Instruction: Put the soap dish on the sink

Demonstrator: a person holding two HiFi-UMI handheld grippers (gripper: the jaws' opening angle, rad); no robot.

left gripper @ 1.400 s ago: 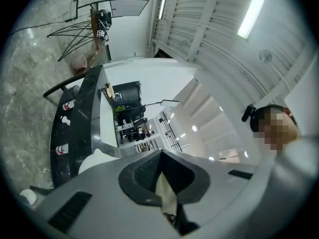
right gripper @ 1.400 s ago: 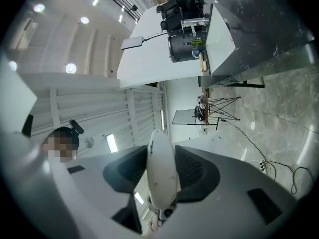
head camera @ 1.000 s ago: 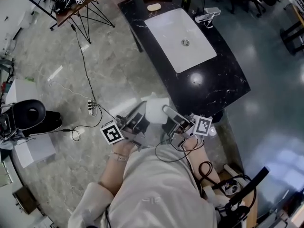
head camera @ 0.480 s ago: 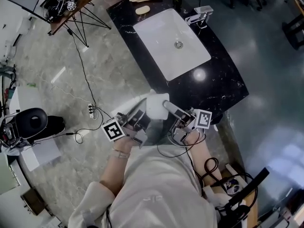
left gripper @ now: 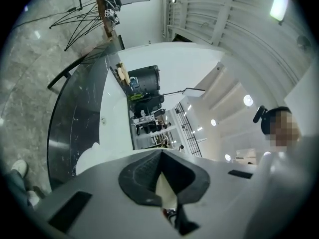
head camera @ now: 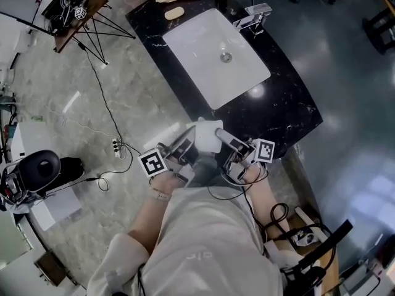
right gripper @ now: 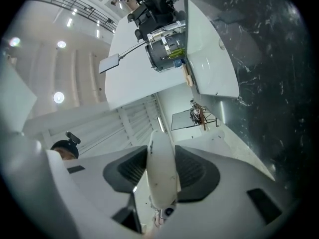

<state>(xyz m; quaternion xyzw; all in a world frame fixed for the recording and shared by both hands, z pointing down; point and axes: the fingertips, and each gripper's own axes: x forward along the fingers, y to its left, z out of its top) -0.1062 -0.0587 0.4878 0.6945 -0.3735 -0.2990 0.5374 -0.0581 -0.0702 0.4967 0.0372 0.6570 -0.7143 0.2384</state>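
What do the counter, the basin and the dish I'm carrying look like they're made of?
Counter: polished black stone, likely marble, going by the white veins and the bright lamp reflection.
Basin: glossy white, smooth and seamless, probably ceramic.
Soap dish: white, smooth, with a thin rigid rim. It could be plastic or ceramic; I cannot tell which.

Head view: even, moderately bright overhead light, sharp focus. Round lamp glare on black countertop; pale sheen on floor at right. White sink nearly washed out. Gripper views: heavy fisheye bowing, black vignetted corners, ceiling lamp blown out. Soap dish rim between right gripper pads soft, close to lens.
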